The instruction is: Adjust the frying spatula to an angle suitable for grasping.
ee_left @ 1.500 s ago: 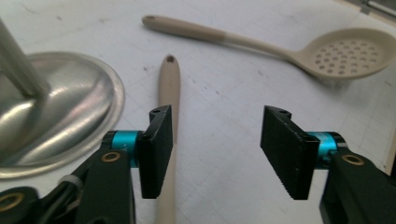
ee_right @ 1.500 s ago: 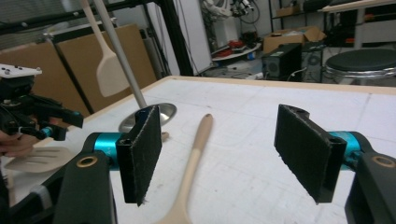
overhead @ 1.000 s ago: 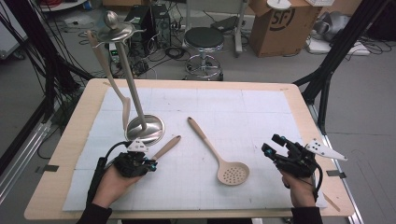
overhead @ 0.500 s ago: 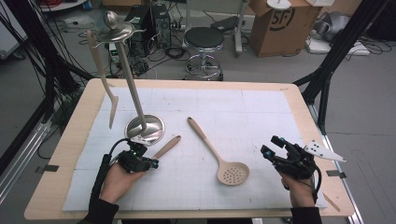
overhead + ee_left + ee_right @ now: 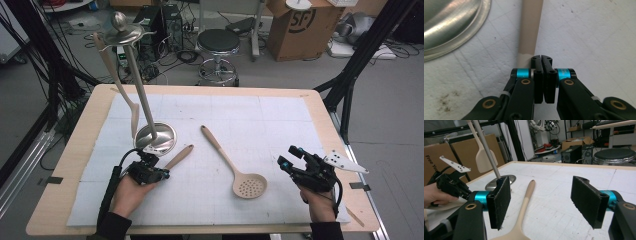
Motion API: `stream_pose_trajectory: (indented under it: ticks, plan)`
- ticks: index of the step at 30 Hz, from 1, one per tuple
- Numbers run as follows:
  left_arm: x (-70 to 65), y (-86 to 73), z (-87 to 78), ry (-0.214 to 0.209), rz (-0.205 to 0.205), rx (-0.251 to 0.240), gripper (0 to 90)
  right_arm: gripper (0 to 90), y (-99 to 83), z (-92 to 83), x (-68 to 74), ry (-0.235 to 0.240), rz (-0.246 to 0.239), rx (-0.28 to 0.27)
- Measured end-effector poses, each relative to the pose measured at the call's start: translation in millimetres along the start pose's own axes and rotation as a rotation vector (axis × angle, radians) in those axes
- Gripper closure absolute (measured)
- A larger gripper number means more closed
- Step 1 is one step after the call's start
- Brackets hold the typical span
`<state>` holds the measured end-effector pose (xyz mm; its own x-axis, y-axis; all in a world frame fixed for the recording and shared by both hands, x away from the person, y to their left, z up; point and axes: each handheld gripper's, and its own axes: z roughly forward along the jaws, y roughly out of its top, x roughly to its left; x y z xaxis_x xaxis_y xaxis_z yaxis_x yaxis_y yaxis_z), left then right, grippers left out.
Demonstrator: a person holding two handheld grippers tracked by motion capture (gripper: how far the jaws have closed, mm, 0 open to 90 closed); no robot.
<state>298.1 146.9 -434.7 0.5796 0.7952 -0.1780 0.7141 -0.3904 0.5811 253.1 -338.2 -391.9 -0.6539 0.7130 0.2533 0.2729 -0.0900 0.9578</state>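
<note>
Plainly, the left gripper point(image 5: 541, 58) is clenched on nothing beside a smooth beige handle point(image 5: 529, 27); the right gripper point(image 5: 541, 203) gapes.

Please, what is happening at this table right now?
A person holds a gripper in each hand over a white mat. The left gripper is shut at the end of a beige utensil's handle, beside the base of a metal stand; whether it pinches the handle I cannot tell. One spatula hangs on the stand. The right gripper is open, facing a slotted spoon on the mat.
</note>
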Motion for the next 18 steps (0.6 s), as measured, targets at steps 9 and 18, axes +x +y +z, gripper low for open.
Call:
stream_pose_trajectory:
  ticks: [9,18]
  plan:
    - [4.6,-0.1,-5.5,0.001,-0.026,-0.030,81.9,31.9,-0.5,2.1,1.4,0.004,-0.007,0.004]
    - [3.8,-3.0,-17.9,-0.013,-0.020,-0.074,59.6,32.1,-0.4,0.9,2.6,0.007,-0.004,0.000]
